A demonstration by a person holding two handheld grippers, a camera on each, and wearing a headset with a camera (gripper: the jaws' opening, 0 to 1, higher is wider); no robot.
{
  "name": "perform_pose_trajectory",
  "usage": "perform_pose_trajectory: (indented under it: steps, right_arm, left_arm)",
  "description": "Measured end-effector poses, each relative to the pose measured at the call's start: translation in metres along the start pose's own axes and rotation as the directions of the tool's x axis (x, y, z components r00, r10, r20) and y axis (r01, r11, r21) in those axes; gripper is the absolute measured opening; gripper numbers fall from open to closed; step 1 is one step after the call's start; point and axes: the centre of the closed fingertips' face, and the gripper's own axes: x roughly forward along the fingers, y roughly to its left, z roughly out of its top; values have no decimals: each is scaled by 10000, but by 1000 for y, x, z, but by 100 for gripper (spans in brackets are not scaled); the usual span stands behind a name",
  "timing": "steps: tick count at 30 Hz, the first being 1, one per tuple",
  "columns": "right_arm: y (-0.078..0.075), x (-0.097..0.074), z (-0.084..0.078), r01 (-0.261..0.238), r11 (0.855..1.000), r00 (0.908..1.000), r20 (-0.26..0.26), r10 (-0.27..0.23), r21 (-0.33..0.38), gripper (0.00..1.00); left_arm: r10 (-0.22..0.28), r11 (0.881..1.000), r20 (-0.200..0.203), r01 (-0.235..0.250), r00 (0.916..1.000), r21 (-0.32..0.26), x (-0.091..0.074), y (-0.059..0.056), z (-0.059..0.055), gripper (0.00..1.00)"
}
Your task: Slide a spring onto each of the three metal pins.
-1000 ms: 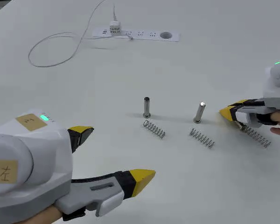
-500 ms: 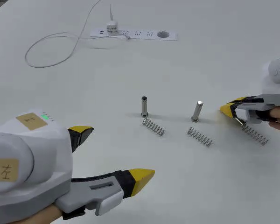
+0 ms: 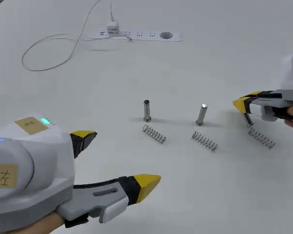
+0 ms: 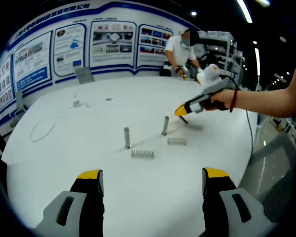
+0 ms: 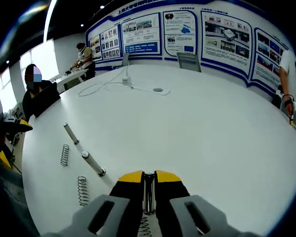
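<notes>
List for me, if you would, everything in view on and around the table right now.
Pins: three, silver; two upright mid-table, one clamped at the right.
Springs: three, silver; lying flat, two just in front of the standing pins, one further right.
Power strip: one, white; far side of the table.
Cable: one, white; looped left from a plug in the strip.
Table: one, white.
Posters: several, blue and white; back wall.
People: at least two; background.
Left gripper: one, white and grey with yellow tips; near left, open.
Right gripper: one, same colours; right edge, shut on the third pin.
</notes>
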Motion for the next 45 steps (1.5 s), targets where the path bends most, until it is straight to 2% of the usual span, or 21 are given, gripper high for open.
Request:
perform_pose_trajectory:
  steps: [19,29,34,45]
  right_arm:
    - [-3,-27,-1,492,9974,9987,139,-486,-526,9]
    - [-10,-36,-6,763,9963,9971,82,-761,-397,9]
    - [-17,-39,-11,1002,9950,9949,-68,-1002,-50,9]
    - [-22,-40,-14,1057,9944,9943,-131,-1055,93,9]
  left_arm:
    - [-6,10000,78,6,10000,-1,-3,-3,0,84]
    - [-35,10000,73,34,10000,34,-1,-5,2,83]
    - [-88,9999,101,87,9999,89,0,-6,3,83]
    - [-117,9999,81,116,9999,129,0,-6,4,83]
